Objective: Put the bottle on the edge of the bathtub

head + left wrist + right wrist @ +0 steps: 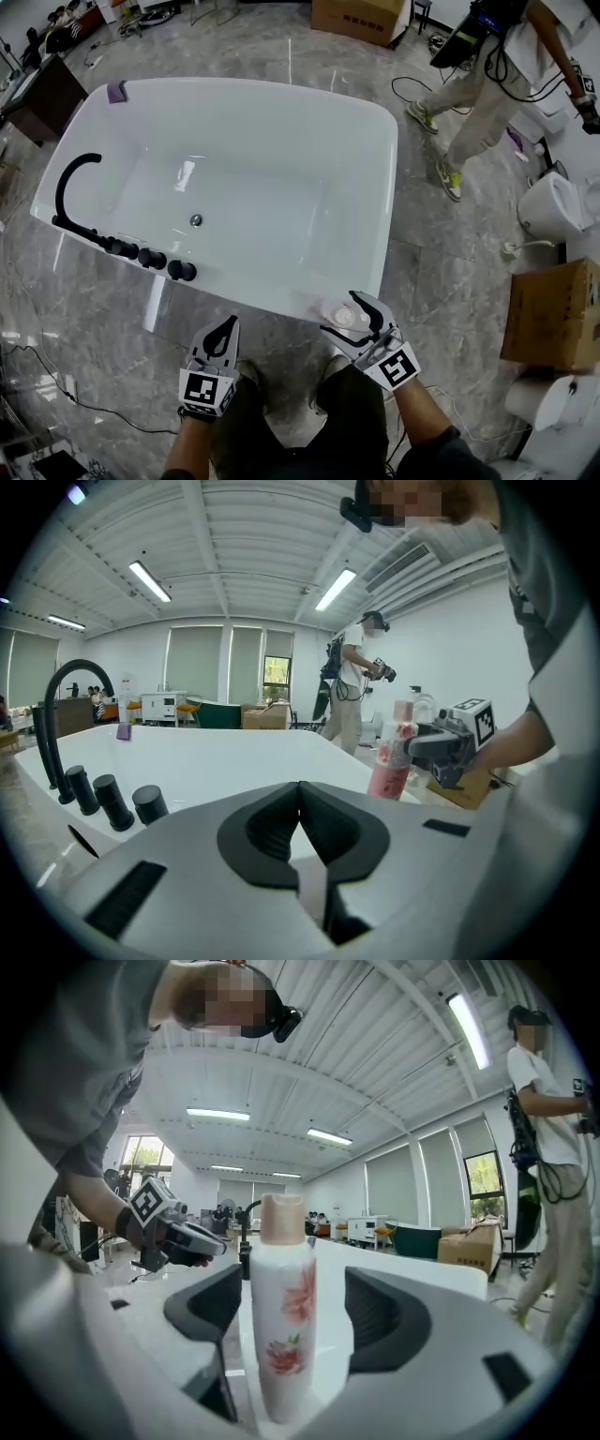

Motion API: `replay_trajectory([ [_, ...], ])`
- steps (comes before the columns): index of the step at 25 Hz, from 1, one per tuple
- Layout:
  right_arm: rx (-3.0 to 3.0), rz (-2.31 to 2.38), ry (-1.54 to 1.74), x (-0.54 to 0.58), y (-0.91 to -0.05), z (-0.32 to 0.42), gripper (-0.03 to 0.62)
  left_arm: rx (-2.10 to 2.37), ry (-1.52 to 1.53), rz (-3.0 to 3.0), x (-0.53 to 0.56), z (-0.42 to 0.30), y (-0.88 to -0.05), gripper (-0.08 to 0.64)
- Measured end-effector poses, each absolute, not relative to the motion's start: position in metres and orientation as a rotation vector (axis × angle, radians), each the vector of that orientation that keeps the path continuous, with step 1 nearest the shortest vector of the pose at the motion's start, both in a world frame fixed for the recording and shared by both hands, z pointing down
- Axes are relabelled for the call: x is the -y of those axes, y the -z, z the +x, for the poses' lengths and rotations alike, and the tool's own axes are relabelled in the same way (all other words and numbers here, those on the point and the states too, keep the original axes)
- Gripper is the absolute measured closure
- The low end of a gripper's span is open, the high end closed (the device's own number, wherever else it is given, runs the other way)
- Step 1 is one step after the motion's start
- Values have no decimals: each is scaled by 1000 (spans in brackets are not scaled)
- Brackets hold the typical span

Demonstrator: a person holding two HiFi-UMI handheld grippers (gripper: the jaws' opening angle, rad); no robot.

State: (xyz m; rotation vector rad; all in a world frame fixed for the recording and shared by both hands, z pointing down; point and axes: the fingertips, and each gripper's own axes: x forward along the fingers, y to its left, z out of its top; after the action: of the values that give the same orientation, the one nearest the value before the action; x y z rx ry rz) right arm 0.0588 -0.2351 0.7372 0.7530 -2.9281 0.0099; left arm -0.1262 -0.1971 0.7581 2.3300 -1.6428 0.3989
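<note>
Right gripper view: flowered bottle upright on near corner edge of bathtub, untouched between spread jaws of right hand-held gripper. Likely light, slick, tippable; grasp mid-body.

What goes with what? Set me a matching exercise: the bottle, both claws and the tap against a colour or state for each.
1. bottle
2. left claw
3. right claw
4. tap

A. black
B. shut, empty
C. open, either side of the bottle
D. upright on the bathtub edge

Pairs: 1-D, 2-B, 3-C, 4-A
</note>
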Motion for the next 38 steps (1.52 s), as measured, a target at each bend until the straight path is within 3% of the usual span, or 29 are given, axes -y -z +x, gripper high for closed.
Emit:
replay_trajectory([
  [11,2816,991,-75,214,-633,99,262,1547,-405,2406,201,-105,-652,560],
  [25,2649,1321,-63,188,-461,142,412,1464,-382,2489,187,-88,-486,560],
  [38,2550,1469,-86,158,-398,162,521,1414,-380,2528,161,-77,-423,560],
])
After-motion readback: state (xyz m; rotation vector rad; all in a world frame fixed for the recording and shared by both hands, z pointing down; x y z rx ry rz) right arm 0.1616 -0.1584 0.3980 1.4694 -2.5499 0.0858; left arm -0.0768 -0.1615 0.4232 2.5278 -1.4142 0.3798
